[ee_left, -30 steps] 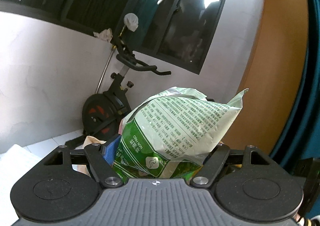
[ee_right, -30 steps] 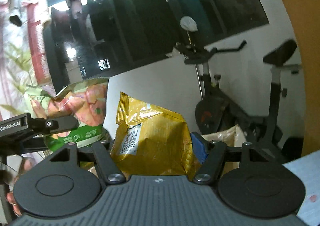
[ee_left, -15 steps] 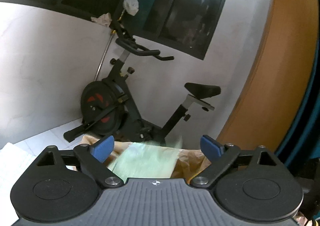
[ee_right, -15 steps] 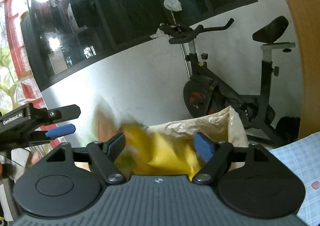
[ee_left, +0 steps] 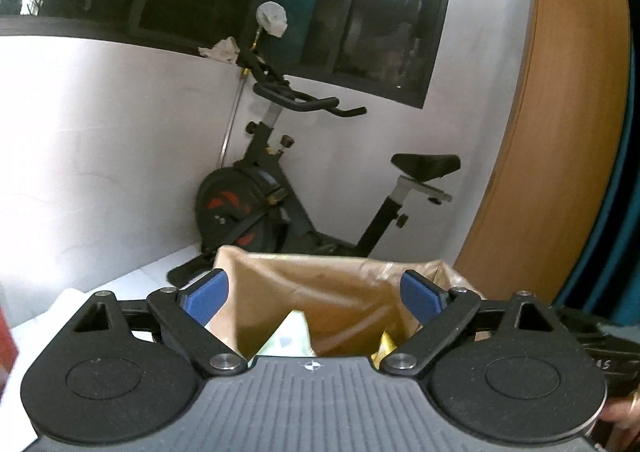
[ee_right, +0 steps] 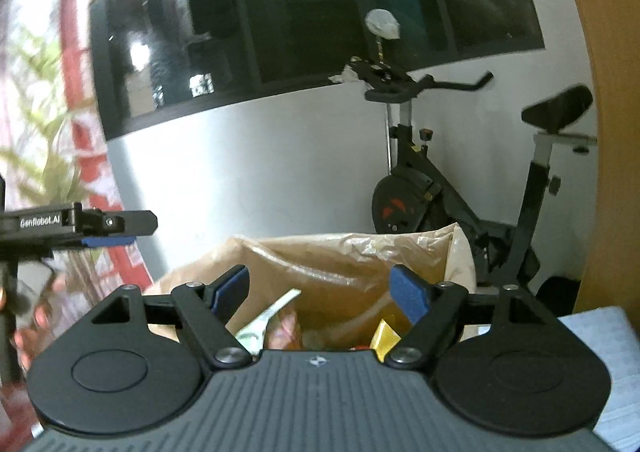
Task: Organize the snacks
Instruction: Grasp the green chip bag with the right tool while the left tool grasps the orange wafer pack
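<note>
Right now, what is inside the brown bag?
In the bag: a pale green packet on the left and a yellow packet on the right. The tool bodies hide everything lower.

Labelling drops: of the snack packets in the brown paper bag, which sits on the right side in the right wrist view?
The yellow packet, low against the brown paper bag beside the right-hand blue pad. The pale green packet stands left of centre, tilted.
</note>
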Demonstrator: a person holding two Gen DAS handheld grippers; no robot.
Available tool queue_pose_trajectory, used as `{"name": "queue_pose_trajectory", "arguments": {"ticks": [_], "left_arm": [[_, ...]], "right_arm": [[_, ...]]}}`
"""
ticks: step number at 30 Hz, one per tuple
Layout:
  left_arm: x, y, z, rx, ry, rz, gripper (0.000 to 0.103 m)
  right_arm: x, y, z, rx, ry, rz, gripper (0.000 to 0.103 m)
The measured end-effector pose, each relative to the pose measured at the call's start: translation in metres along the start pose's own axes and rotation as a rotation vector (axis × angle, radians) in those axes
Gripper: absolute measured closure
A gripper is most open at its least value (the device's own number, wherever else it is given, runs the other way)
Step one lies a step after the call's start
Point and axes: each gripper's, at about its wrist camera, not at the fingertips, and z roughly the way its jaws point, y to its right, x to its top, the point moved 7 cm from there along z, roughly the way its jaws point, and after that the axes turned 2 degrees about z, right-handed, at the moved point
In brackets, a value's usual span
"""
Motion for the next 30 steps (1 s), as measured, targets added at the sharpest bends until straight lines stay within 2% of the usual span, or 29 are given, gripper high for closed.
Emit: {"name": "queue_pose_trajectory", "arguments": {"ticks": [10,12,22,25,30], "left_arm": [[-0.042,-0.007,-0.054,0.086,-0.014,0.068,0.009],[-0.053,-0.008,-0.058,0.093,-0.028,0.060,0.009],[-0.115,-0.009,-0.058,0.129,-0.119,0.041,0.009],[-0.127,-0.009,-0.058,0.150,-0.142,0.057,0.009],[-0.143,-0.013,-0.058,0.162,-0.173,0.019,0.009]], "right_arm": [[-0.060,-0.021,-0.045,0.019,0.013,-0.193,0.023],[-0.075,-0.024,-0.049,0.014,0.003,-0.223,0.020],[-0.159,-0.021,-0.043,-0.048,-0.173,-0.292,0.014],[-0.176,-0.020,-0.035,-0.056,-0.232,-0.319,0.014],[-0.195,-0.016,-0.019,-0.073,-0.318,-0.360,0.014]]}}
